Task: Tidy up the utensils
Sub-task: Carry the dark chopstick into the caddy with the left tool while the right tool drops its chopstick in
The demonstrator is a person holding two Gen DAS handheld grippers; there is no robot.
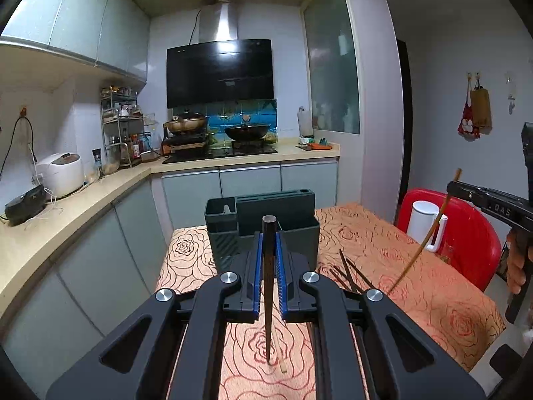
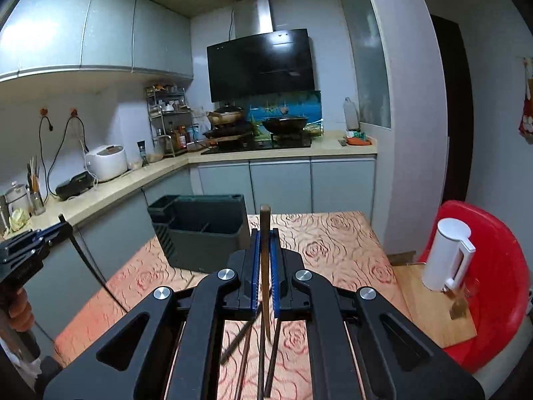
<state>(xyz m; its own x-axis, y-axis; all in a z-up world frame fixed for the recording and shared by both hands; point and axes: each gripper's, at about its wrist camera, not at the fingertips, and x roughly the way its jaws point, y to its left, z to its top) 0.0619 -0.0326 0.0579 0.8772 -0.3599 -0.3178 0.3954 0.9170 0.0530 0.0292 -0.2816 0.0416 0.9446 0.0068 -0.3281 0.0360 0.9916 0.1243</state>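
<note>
Left gripper (image 1: pixel 269 233): fingers pinching dark chopstick (image 1: pixel 268 286), stick upright, tip hanging above desk (image 1: pixel 383 230). Right gripper (image 2: pixel 265 233): fingers pinching light wooden chopstick (image 2: pixel 265 266), also upright, tip clear of cloth. Dark green holder (image 1: pixel 260 223) at 12 o'clock from left gripper, on desk's far edge; at 11 o'clock from right gripper. Loose dark chopsticks (image 2: pixel 245 350) lying on desk beneath right gripper. White kettle (image 2: pixel 446 253) at 3 o'clock, by red chair (image 2: pixel 499 266).

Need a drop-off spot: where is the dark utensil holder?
In both wrist views the utensil holder stands upright at the table's far left end, beside the cabinets.
</note>
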